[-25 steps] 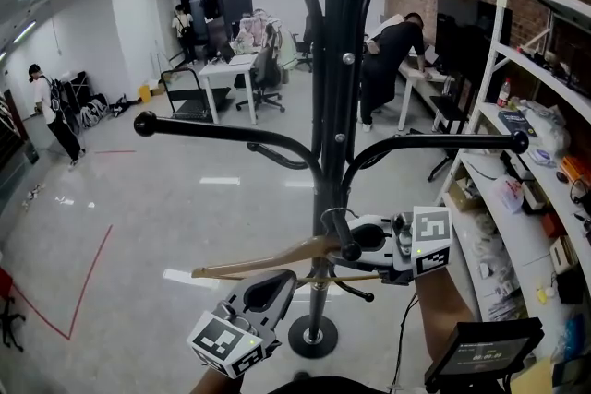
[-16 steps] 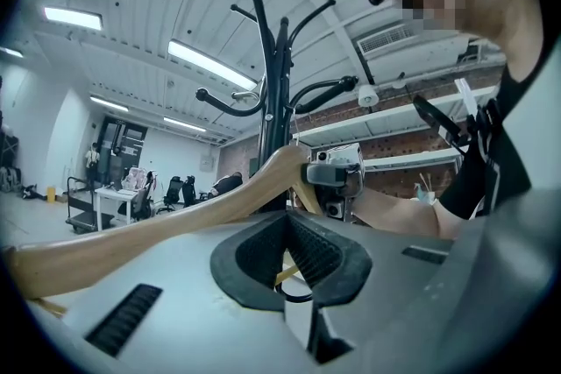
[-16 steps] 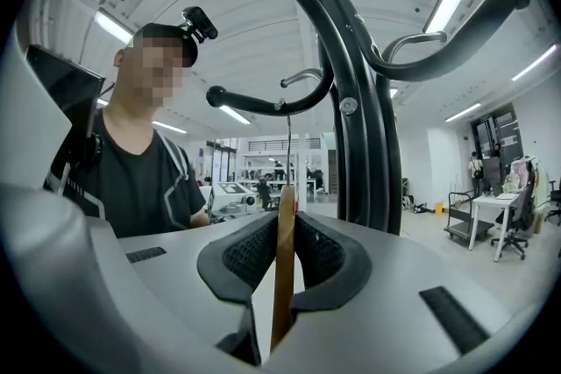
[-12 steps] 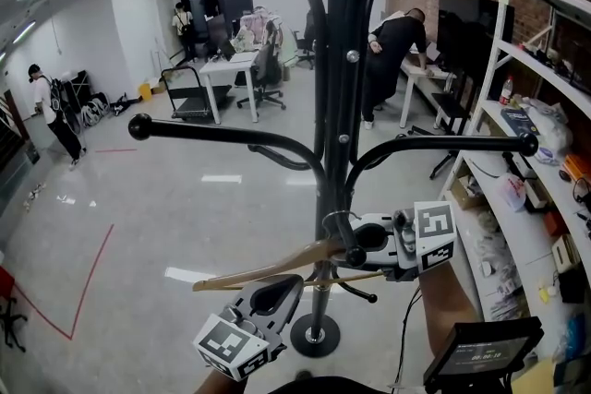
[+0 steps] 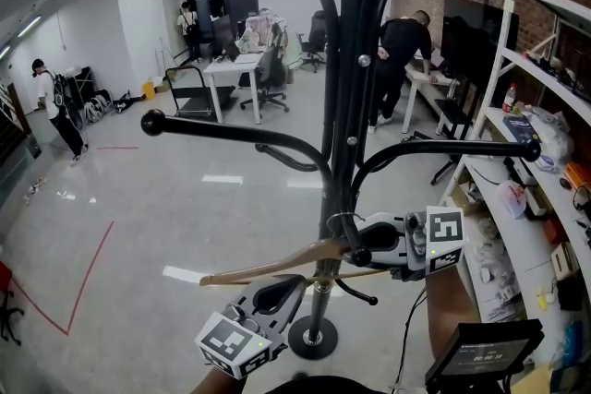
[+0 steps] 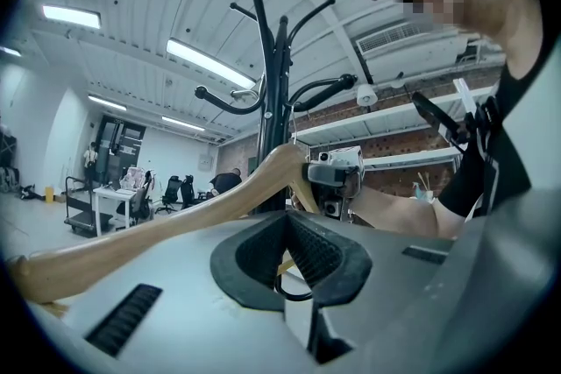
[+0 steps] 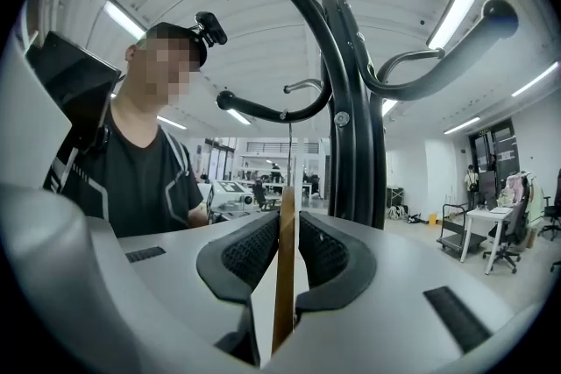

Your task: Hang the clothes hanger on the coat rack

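The right gripper (image 5: pixel 355 245) was clamped on the hanger (image 5: pixel 277 260) at its neck; in the right gripper view its jaws pressed both faces of the thin wooden edge (image 7: pixel 284 276), which ran upright between the pads. The hanger hung low in front of the rack (image 5: pixel 354 106), its metal hook (image 5: pixel 334 220) just beside the black pole and below the two long arms that reach out left and right, resting on neither of them. The wooden arm sloped down to the person's left, with the thin bar (image 5: pixel 314 276) running under it. The left gripper (image 5: pixel 288 283) sat beneath the hanger, pointing up at the bar. In the left gripper view its jaw tips met, with the gap widening toward the camera, and a pale sliver of the bar showed in that gap; whether the jaws pinched it could not be told. The wooden arm (image 6: pixel 175 228) rose from lower left across that view to its peak in front of the rack (image 6: pixel 279 101), where the right gripper (image 6: pixel 337 179) held it. In the right gripper view the pole (image 7: pixel 351 144) stood just right of the jaws, its curved arms spreading overhead. Behind lay an office floor with desks (image 5: pixel 231 69), chairs, several people, and shelves (image 5: pixel 536 134) along the right wall.
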